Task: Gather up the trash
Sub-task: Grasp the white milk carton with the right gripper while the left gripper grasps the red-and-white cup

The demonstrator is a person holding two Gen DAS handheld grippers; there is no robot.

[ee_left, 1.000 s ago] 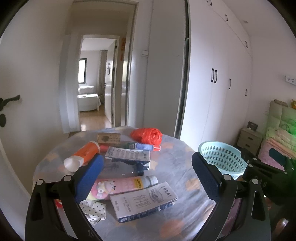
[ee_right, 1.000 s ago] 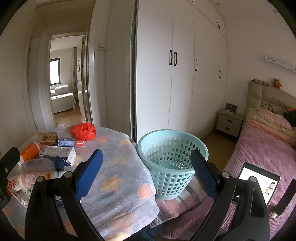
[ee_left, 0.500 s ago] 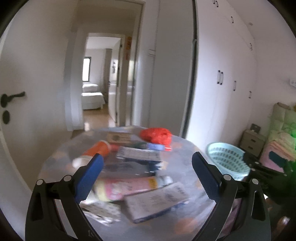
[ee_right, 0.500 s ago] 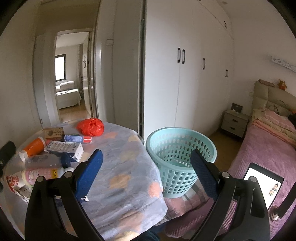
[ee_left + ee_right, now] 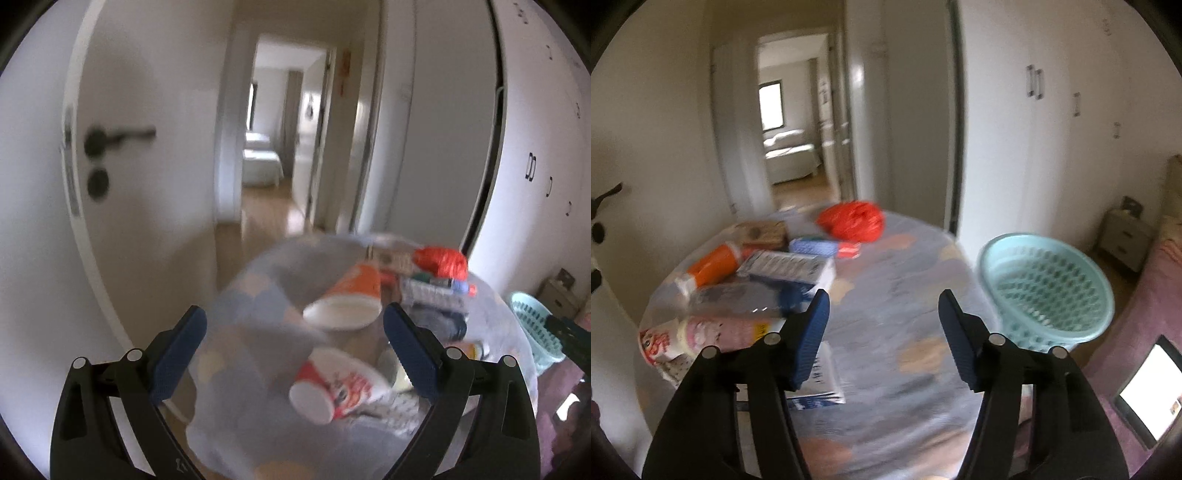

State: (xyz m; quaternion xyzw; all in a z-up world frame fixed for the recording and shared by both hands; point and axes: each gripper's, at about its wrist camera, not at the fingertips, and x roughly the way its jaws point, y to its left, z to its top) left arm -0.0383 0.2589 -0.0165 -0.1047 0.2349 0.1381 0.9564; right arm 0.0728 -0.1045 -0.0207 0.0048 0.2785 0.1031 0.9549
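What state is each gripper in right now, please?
Left gripper: open, holding nothing.
Right gripper: open, fingers just closing partway, nothing between them.

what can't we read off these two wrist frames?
- Print on the boxes and tubes: motion blur, both views.
- White box, right view: the right gripper's finger covers part.
- Basket, left view: cut off by the right gripper's black body.
- Tablet screen: too small.

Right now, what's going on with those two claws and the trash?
Left gripper open, empty. Right gripper just narrowed, nothing between pads. Trash on table; basket empty. Nothing blocking.
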